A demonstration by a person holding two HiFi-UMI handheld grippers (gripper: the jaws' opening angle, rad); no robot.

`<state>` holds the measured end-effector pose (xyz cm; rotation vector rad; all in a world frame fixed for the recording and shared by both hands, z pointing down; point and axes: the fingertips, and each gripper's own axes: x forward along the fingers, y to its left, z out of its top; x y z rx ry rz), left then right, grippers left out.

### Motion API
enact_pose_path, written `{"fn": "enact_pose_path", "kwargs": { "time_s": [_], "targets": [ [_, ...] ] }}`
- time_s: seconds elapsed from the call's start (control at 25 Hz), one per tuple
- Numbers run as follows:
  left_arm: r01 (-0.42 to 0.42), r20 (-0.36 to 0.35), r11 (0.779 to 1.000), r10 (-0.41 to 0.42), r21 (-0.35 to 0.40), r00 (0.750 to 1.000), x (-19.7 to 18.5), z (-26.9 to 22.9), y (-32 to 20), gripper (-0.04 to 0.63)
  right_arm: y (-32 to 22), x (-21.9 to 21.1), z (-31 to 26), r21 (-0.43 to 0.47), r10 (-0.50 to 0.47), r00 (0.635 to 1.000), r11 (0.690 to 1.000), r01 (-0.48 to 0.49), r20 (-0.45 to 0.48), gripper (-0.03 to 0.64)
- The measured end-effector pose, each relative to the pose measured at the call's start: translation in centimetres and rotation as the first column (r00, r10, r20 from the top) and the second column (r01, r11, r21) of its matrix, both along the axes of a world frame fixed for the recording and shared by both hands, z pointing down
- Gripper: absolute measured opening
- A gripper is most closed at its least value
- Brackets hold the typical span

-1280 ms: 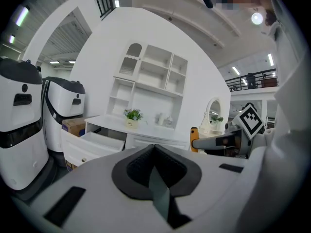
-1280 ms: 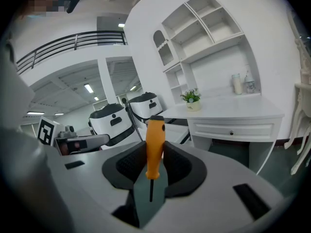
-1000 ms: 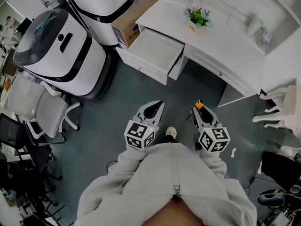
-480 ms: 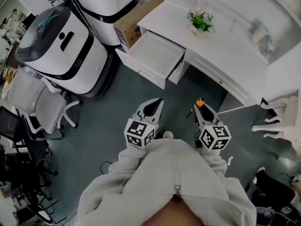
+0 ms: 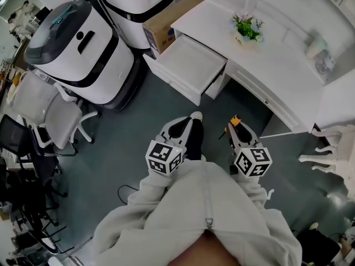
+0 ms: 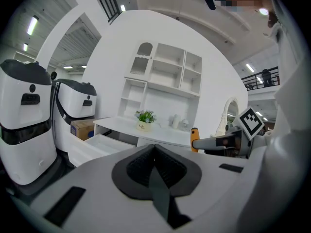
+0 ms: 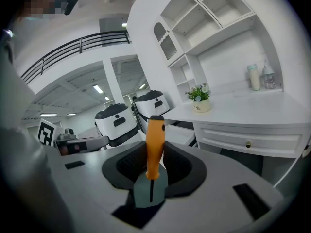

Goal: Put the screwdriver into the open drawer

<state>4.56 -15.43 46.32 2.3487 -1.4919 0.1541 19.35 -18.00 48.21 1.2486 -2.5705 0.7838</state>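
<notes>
My right gripper (image 5: 237, 131) is shut on the screwdriver (image 5: 235, 121). Its orange handle (image 7: 155, 142) sticks out forward past the jaws and its thin shaft lies between the pads. My left gripper (image 5: 185, 125) is shut with nothing in it; its black pads (image 6: 154, 149) meet. The open white drawer (image 5: 191, 65) juts from the left end of the white desk (image 5: 277, 65), some way ahead of both grippers. The drawer (image 6: 92, 144) lies ahead and left in the left gripper view, where the right gripper (image 6: 228, 142) shows at the right. The drawer (image 7: 179, 130) sits behind the handle.
A potted plant (image 5: 247, 26) and bottles (image 5: 316, 46) stand on the desk. A cardboard box (image 5: 169, 21) and two large white machines (image 5: 77, 43) stand left of the drawer. Office chairs (image 5: 50, 112) are at the left. The person's shoe (image 5: 194, 134) is between the grippers.
The person has stepped toward the desk: a shoe has come forward between the grippers, and both grippers have moved a little nearer the drawer. The grip on the screwdriver is unchanged.
</notes>
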Motion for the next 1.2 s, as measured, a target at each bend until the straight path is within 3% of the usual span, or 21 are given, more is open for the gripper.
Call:
{"fn": "enact_pose_path", "kwargs": {
  "time_s": [0.72,1.2],
  "targets": [
    [0.090,-0.018,0.995,-0.091,-0.049,0.996,-4.8,1.3,-14.0,0.017,-14.5,-4.8,1.6,-0.058,-0.099,0.994,0.994,0.096,-0.046,0.123],
    [0.124,-0.010,0.986,-0.126,-0.114,0.992,-8.1,3.5,-21.9,0.017,-23.1,-9.8,4.4,-0.161,-0.188,0.980,0.971,0.175,-0.069,0.123]
  ]
}}
